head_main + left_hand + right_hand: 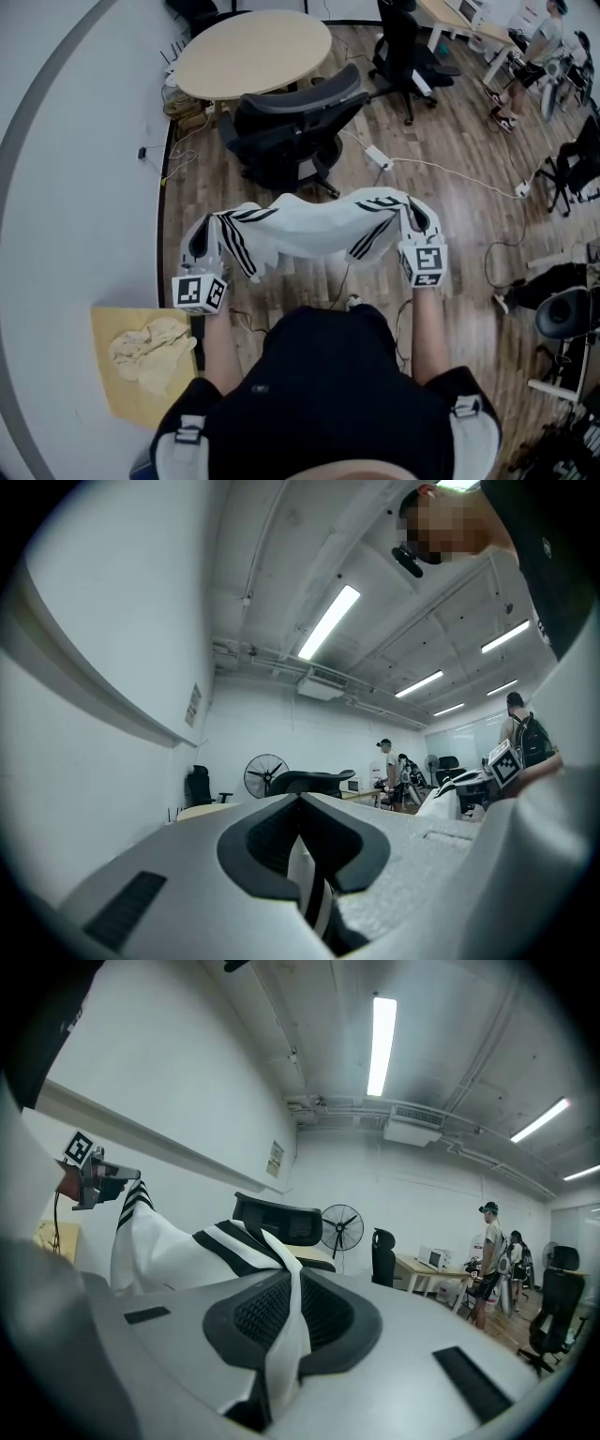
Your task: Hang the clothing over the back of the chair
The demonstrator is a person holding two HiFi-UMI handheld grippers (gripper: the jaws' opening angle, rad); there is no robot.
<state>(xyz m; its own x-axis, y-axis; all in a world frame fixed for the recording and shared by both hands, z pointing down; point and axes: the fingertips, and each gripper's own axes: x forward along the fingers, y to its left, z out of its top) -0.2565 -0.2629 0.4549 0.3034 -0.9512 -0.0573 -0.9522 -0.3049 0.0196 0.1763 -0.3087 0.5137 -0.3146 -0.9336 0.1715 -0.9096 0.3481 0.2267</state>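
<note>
While we hold the clothing (pixel 314 230) spread in the air, our left gripper (pixel 200 244) pinches its left end, our right gripper (pixel 419 218) its right end; the chair (pixel 292 122) stands ahead.

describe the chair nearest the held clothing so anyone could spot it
Find the round beige table at the top of the head view. The black office chair sits on its near side, between it and the white garment with black stripes. Unlike the other black chair farther right, this one has a wide curved backrest and is nearest the garment.
</note>
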